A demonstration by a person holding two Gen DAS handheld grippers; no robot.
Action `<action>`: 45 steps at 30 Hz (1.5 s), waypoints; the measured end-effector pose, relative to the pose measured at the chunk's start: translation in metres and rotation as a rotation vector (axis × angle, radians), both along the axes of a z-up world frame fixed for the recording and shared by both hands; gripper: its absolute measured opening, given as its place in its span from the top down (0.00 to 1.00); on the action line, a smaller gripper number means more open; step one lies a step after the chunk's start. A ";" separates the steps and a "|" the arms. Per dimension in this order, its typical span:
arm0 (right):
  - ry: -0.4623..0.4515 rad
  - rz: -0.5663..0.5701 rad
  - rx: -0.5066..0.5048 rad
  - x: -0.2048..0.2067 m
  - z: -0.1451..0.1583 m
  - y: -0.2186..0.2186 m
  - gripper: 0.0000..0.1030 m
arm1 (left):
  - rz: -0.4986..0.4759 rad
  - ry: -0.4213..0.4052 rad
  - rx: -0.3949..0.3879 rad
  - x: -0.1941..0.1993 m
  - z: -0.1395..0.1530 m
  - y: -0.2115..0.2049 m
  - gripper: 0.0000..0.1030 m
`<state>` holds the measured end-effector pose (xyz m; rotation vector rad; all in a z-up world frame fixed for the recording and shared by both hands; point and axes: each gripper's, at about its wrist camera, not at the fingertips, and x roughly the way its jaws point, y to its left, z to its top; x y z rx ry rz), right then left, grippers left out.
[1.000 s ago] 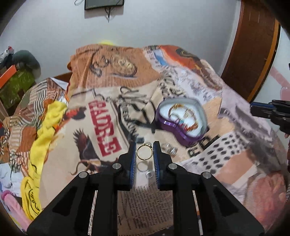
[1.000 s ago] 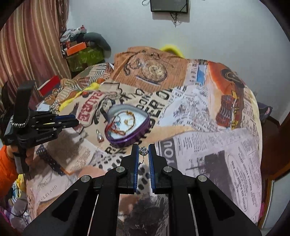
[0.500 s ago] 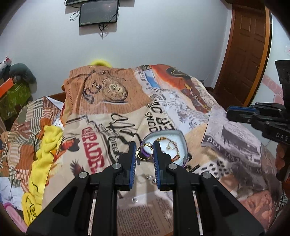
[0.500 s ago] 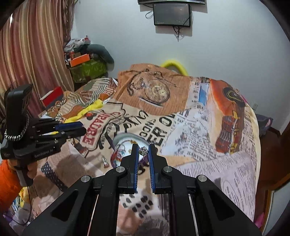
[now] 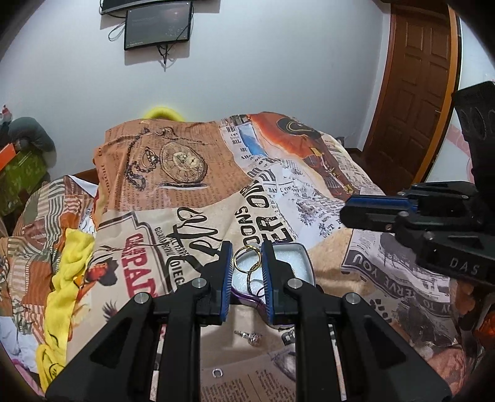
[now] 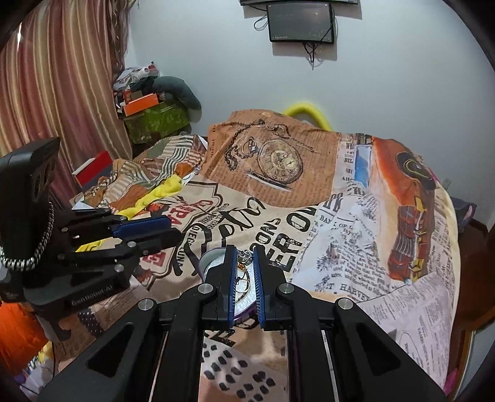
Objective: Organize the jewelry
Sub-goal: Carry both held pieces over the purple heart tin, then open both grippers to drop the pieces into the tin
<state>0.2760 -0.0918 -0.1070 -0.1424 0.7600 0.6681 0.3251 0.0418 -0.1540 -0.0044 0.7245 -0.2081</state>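
My left gripper (image 5: pixel 247 259) is shut on a gold ring (image 5: pixel 246 259) and holds it just above the purple heart-shaped jewelry box (image 5: pixel 301 258), which lies open on the printed bedspread with gold pieces inside. My right gripper (image 6: pixel 245 258) is shut on a small silver charm (image 6: pixel 244 256) and also hovers over the box (image 6: pixel 210 259). A silver ring (image 5: pixel 251 335) and a small silver hoop (image 5: pixel 217 372) lie on the blanket in front of the box. Each gripper shows in the other's view, the right (image 5: pixel 365 211) and the left (image 6: pixel 161 228).
The bed is covered by a newspaper-print blanket (image 5: pixel 191 198). A yellow cloth (image 5: pixel 66 278) lies at its left. Boxes and clothes are piled at the far left (image 6: pixel 148 108). A wooden door (image 5: pixel 414 86) stands to the right, a wall screen (image 6: pixel 300 21) behind.
Both grippers have lifted and moved forward over the jewelry box, each still holding its piece. The views have tilted up, showing more wall.
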 end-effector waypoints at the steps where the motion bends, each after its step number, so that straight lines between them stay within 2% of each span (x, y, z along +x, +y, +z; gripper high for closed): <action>1: 0.004 0.001 -0.002 0.001 -0.002 0.001 0.91 | -0.001 0.005 -0.002 0.002 -0.002 -0.001 0.83; 10: 0.082 0.014 -0.033 0.024 -0.025 0.009 0.91 | -0.021 0.094 0.005 0.026 -0.038 -0.010 0.83; 14: 0.143 0.022 -0.033 0.033 -0.039 0.011 0.91 | -0.027 0.136 0.007 0.036 -0.053 -0.012 0.83; 20: 0.191 0.021 -0.042 0.041 -0.055 0.011 0.91 | -0.034 0.156 0.011 0.042 -0.062 -0.016 0.83; 26: 0.223 0.017 -0.042 0.047 -0.063 0.012 0.91 | -0.043 0.159 0.013 0.045 -0.062 -0.019 0.84; 36: 0.204 0.005 -0.047 0.046 -0.058 0.011 0.90 | -0.044 0.158 0.020 0.040 -0.056 -0.021 0.82; 40: 0.203 0.000 -0.057 0.045 -0.055 0.011 0.79 | -0.040 0.145 0.022 0.034 -0.049 -0.021 0.72; 45: 0.175 -0.006 -0.059 0.038 -0.047 0.009 0.77 | -0.035 0.117 0.021 0.021 -0.035 -0.016 0.69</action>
